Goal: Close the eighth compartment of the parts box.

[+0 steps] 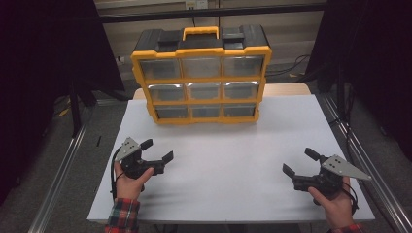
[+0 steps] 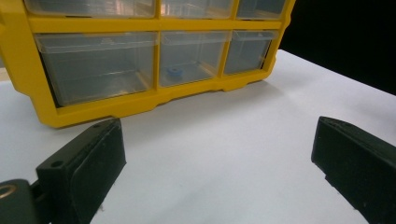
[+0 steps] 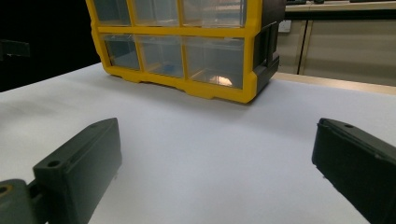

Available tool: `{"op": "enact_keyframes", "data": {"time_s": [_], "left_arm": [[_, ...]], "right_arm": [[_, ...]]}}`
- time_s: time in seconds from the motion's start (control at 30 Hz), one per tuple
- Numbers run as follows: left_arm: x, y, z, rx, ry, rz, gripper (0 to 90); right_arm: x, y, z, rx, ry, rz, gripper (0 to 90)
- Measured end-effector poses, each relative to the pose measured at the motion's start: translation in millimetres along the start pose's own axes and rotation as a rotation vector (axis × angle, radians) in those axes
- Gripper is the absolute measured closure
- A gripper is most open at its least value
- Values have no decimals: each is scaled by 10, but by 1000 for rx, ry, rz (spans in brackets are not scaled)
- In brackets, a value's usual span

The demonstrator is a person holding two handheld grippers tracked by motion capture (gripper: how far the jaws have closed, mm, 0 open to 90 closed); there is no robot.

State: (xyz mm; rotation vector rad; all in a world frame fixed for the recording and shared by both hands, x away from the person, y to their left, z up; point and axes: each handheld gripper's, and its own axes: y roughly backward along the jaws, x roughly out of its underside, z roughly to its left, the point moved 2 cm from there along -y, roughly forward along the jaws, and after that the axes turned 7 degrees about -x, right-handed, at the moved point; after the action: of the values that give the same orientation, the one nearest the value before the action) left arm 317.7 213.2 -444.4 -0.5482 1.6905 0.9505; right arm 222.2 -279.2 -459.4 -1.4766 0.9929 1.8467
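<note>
Start of the approach: left gripper [image 1: 158, 150] lower left, right gripper [image 1: 300, 162] lower right, both spread wide, empty. Organizer [image 1: 201, 73] upper centre, well apart. Next: reaching forward toward a drawer.

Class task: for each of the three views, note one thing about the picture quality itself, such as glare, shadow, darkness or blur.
High view: the organizer's clear drawers glare, the surroundings fall dark. Left gripper view: the left tool looks soft up close, and a shadow lies on the table under the organizer. Right gripper view: a bright glint sits in the bottom right drawer, and the right tool looks soft.
</note>
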Motion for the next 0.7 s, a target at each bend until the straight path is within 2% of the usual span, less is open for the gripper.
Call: {"op": "enact_keyframes", "data": {"time_s": [0.2, 0.23, 0.27, 0.37, 0.4, 0.57, 0.7], "left_arm": [[18, 35, 21, -6, 0, -1, 30], [25, 39, 25, 11, 0, -5, 30], [26, 48, 25, -4, -4, 0, 30], [36, 66, 36, 1, -5, -2, 30], [39, 73, 35, -11, -7, -3, 30], [58, 106, 51, 1, -12, -6, 30], [67, 134, 64, -8, -8, -13, 30]], "right_arm": [[0, -1, 2, -2, -1, 0, 8], [0, -1, 1, -3, -1, -1, 8], [0, 1, 1, 0, 0, 0, 8], [0, 2, 1, 1, 0, 0, 8], [0, 2, 1, 0, 0, 0, 8], [0, 3, 1, 3, 1, 0, 8], [0, 2, 1, 4, 2, -1, 8]]}}
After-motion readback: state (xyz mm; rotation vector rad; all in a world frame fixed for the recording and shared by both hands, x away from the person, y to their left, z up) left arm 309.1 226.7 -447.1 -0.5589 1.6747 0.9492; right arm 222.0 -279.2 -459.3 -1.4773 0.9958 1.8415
